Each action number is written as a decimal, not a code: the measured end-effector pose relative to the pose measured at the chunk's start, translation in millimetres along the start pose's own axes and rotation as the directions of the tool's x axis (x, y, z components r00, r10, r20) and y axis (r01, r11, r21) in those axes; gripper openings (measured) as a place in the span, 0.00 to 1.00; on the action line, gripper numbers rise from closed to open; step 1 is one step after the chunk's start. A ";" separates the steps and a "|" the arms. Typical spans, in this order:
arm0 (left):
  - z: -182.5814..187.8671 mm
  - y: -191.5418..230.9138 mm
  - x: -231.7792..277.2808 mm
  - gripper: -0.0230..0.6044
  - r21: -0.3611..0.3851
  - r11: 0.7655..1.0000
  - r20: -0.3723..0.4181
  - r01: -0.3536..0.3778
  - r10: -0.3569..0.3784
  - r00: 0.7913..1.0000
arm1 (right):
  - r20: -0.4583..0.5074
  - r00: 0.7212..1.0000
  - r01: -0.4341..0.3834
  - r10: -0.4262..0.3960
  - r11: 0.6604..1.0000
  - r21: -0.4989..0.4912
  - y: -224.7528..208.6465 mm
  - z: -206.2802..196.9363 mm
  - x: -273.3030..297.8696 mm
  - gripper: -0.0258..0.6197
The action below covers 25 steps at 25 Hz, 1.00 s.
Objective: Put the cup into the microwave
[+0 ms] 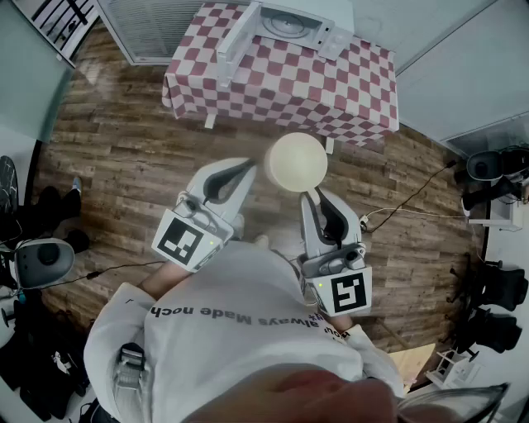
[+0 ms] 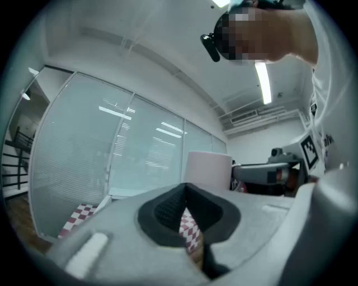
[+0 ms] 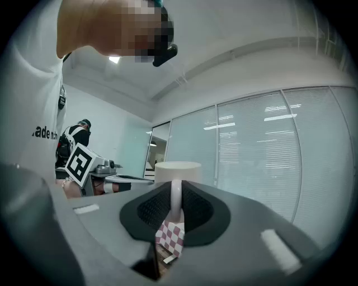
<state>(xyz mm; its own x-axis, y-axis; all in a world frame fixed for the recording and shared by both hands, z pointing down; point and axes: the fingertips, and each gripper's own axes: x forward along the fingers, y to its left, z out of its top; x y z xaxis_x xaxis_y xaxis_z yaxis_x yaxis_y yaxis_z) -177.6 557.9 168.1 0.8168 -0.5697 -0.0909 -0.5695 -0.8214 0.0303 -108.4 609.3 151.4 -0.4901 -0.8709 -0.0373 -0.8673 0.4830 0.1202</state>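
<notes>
The right gripper [image 3: 175,195] pinched the cream ceramic cup [image 1: 296,163] by its handle, mid-air, well short of the white microwave [image 1: 291,25]. The left gripper [image 2: 184,195] was pressed together, empty. I'd carry it level and aim for the middle.

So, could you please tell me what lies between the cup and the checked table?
In the head view, only bare wooden floor shows between the cup, gripped by the right gripper, and the checked table.
</notes>
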 end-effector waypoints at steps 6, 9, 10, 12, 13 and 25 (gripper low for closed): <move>-2.6 4.1 3.0 0.04 -0.012 1.000 -0.011 0.003 -0.003 1.000 | -0.014 1.000 0.006 -0.006 1.000 0.004 -2.4 -2.0 4.1 0.11; -3.9 16.0 5.7 0.04 -0.012 1.000 -0.012 0.006 -0.006 1.000 | -0.012 1.000 0.009 -0.008 1.000 0.010 -3.3 -4.2 15.5 0.11; -4.6 20.4 6.3 0.04 -0.013 1.000 -0.012 0.006 -0.007 1.000 | -0.011 1.000 0.008 -0.008 1.000 0.014 -3.3 -5.1 19.9 0.11; -6.6 29.9 8.0 0.04 -0.019 1.000 -0.014 0.008 -0.008 1.000 | -0.009 1.000 0.007 -0.006 1.000 0.023 -3.5 -6.7 29.9 0.11; -7.6 35.0 8.4 0.04 -0.022 1.000 -0.016 0.009 -0.009 1.000 | -0.010 1.000 0.006 -0.006 1.000 0.024 -3.3 -7.5 35.1 0.11; -20.7 85.6 22.6 0.04 -0.042 0.999 -0.027 0.007 -0.008 1.000 | -0.012 1.000 0.014 -0.014 1.000 0.020 -15.0 -17.8 87.7 0.11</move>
<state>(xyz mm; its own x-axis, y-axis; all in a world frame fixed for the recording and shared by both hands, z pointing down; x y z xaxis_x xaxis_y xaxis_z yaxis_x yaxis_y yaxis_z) -205.9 474.2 189.2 0.8235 -0.5637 -0.0641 -0.5596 -0.8257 0.0717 -136.8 524.0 164.0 -0.4773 -0.8783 -0.0274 -0.8756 0.4727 0.0997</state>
